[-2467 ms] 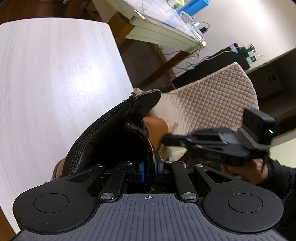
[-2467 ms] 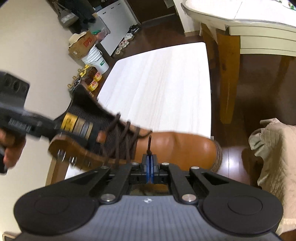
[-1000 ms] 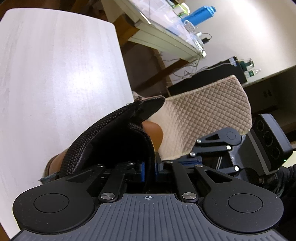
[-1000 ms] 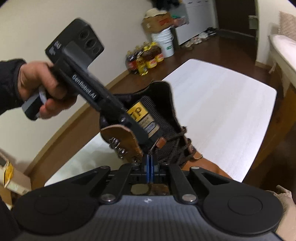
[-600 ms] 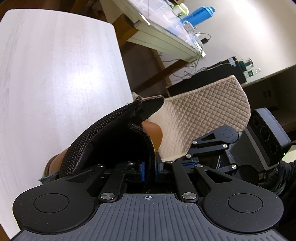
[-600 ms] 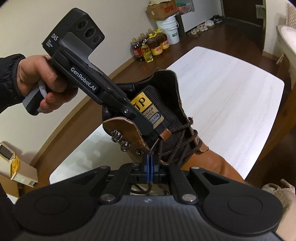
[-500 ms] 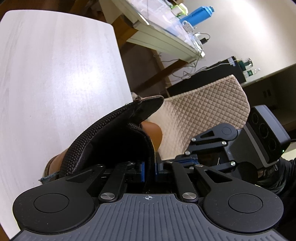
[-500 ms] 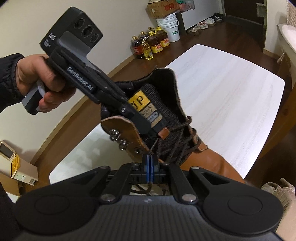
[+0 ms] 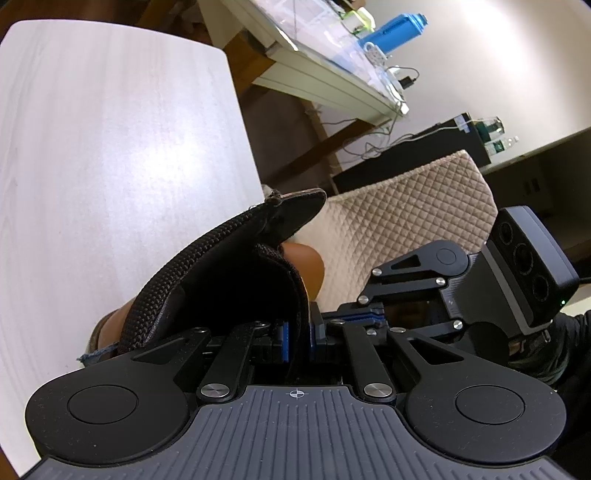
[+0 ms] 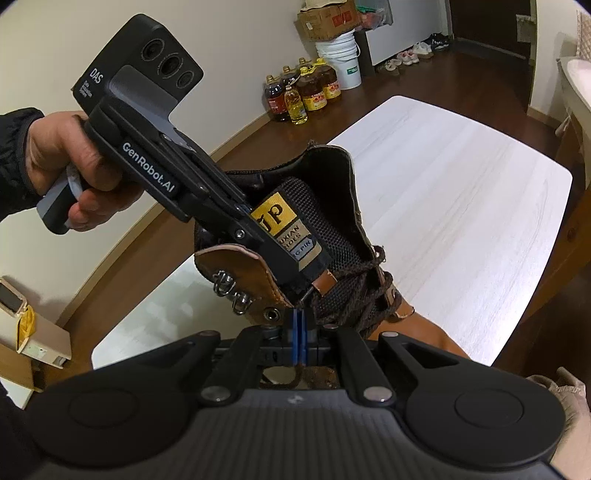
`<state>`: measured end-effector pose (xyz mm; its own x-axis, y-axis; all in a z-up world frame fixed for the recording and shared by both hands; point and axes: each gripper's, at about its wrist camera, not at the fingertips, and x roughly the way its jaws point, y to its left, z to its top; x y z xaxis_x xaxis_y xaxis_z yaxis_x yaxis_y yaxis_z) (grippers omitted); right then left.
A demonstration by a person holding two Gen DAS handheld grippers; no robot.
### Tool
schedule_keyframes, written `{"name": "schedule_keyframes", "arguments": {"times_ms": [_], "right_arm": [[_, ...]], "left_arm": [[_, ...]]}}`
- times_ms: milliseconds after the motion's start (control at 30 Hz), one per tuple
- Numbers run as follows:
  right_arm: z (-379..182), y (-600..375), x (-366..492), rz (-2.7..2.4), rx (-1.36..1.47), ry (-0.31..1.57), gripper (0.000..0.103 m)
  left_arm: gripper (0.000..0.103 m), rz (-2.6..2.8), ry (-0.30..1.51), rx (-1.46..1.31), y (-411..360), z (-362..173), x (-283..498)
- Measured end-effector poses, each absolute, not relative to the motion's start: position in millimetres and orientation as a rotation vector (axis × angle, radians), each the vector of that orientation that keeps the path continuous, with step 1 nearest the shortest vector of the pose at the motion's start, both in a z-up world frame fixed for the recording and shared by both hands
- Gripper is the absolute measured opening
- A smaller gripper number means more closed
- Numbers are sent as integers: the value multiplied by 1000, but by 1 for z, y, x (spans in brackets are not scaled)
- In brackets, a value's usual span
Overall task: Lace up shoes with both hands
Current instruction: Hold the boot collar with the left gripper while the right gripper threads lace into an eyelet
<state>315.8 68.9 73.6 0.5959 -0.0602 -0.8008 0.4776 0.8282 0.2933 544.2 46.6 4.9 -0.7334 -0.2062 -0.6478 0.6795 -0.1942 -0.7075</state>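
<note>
A tan leather boot (image 10: 417, 328) with dark brown laces (image 10: 369, 299) rests on the white table (image 10: 461, 192). My left gripper (image 9: 299, 330) is shut on the boot's black mesh tongue (image 9: 221, 266). In the right wrist view this left gripper (image 10: 306, 269) reaches in from the upper left and clamps the tongue (image 10: 321, 221) beside its yellow label. My right gripper (image 10: 298, 321) is shut on the lace's end, whose tip (image 10: 306, 295) sticks up just beside a metal eyelet (image 10: 273, 314) on the leather flap. In the left wrist view the right gripper (image 9: 354, 314) sits close to the right.
A quilted beige chair cushion (image 9: 399, 221) stands past the table's edge. A desk with a blue bottle (image 9: 399, 26) is behind it. Oil bottles (image 10: 299, 92), a white bucket (image 10: 341, 59) and a cardboard box stand on the floor by the wall. A hand (image 10: 62, 147) holds the left gripper.
The right gripper, with the lace end in it, swung from above the boot's toe round to the eyelet flap at the ankle, then only edged closer. The left gripper kept still on the tongue.
</note>
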Motion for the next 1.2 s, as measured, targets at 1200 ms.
{"name": "schedule_keyframes", "arguments": {"times_ms": [1200], "right_arm": [[69,66,295,-469,647,803,10]], "left_arm": [[11,-1949,1474,573,43,5,538]]}}
